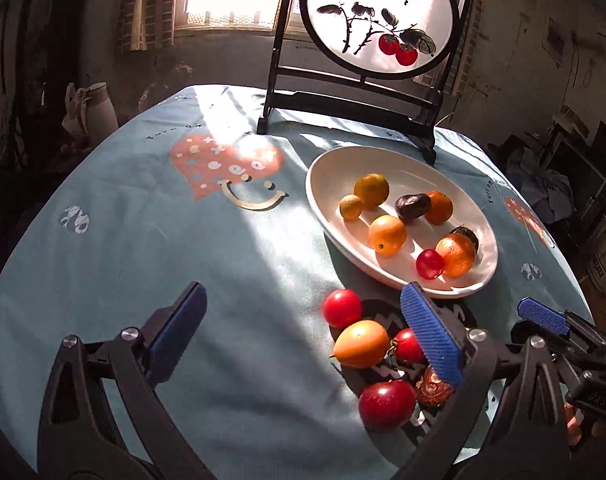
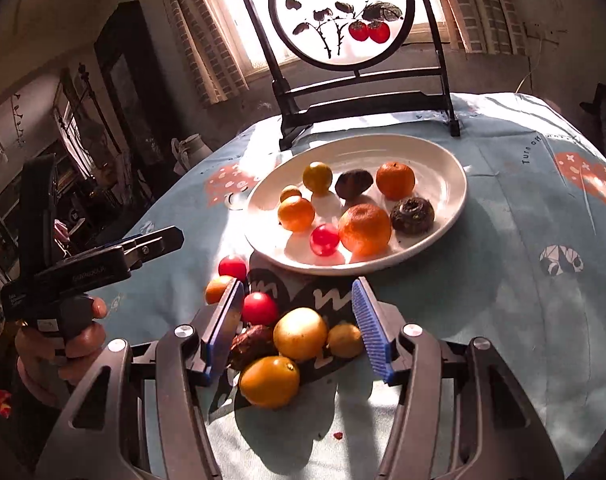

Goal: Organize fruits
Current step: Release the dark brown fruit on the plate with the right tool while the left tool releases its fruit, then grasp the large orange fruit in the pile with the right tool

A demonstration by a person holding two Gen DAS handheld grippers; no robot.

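Note:
A white oval plate (image 1: 323, 184) (image 2: 455, 184) holds several fruits: oranges, small yellow ones, a red cherry tomato (image 1: 429, 264) and dark ones. More fruit lies loose on the tablecloth in front of it. My left gripper (image 1: 303, 332) is open wide. A red tomato (image 1: 342, 307) and an orange fruit (image 1: 361, 343) lie between its fingers, untouched. A red apple-like fruit (image 1: 387, 404) sits nearer. My right gripper (image 2: 299, 324) is open over a cluster: a yellow fruit (image 2: 300, 334), a small yellow one (image 2: 345, 340), a red tomato (image 2: 259, 308) and a dark fruit (image 2: 251, 346).
A black stand with a round painted screen (image 1: 379, 16) rises behind the plate at the table's far edge. A hand (image 2: 63, 344) holds the left tool at the left of the right wrist view. The round table drops off on all sides.

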